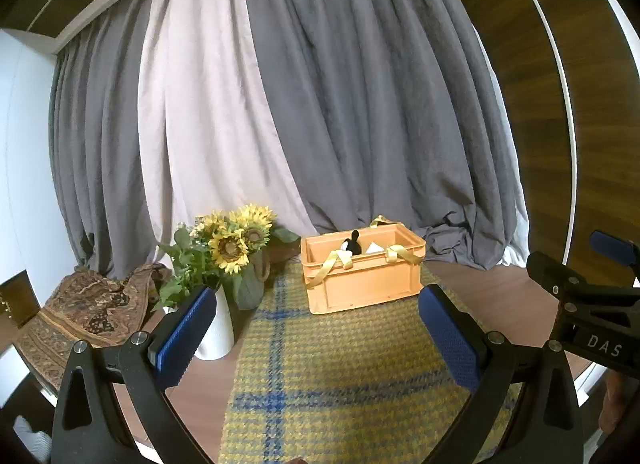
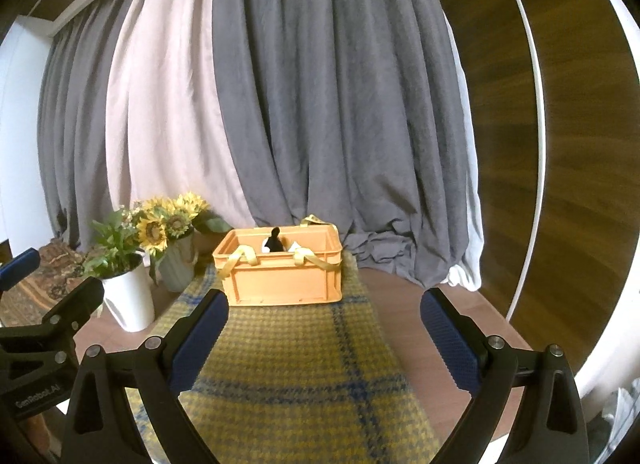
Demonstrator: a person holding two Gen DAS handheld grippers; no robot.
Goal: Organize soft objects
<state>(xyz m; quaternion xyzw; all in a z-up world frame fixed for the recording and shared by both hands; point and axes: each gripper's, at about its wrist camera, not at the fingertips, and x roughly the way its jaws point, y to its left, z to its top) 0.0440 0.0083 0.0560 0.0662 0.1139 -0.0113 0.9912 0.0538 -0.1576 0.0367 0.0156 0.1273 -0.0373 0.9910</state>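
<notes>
An orange plastic crate (image 1: pixel 362 284) (image 2: pixel 280 280) stands at the far end of a yellow and blue checked cloth (image 1: pixel 340 376) (image 2: pixel 296 376). Yellow ribbon straps (image 1: pixel 332 264) (image 2: pixel 240 258) hang over its front rim. Inside it, a black and white soft toy (image 1: pixel 353 244) (image 2: pixel 273 244) and something white poke up. My left gripper (image 1: pixel 318 338) is open and holds nothing, well short of the crate. My right gripper (image 2: pixel 324 338) is open too, with nothing between its blue pads (image 2: pixel 452 340). Each gripper shows at the edge of the other's view.
Sunflowers (image 1: pixel 236 238) (image 2: pixel 168 221) stand in a white vase (image 1: pixel 218 330) (image 2: pixel 130 300) left of the cloth, beside a grey-green vase (image 2: pixel 178 268). A patterned brown fabric (image 1: pixel 88 312) lies at far left. Grey and pale curtains (image 1: pixel 320 103) hang behind the wooden table (image 1: pixel 492 296).
</notes>
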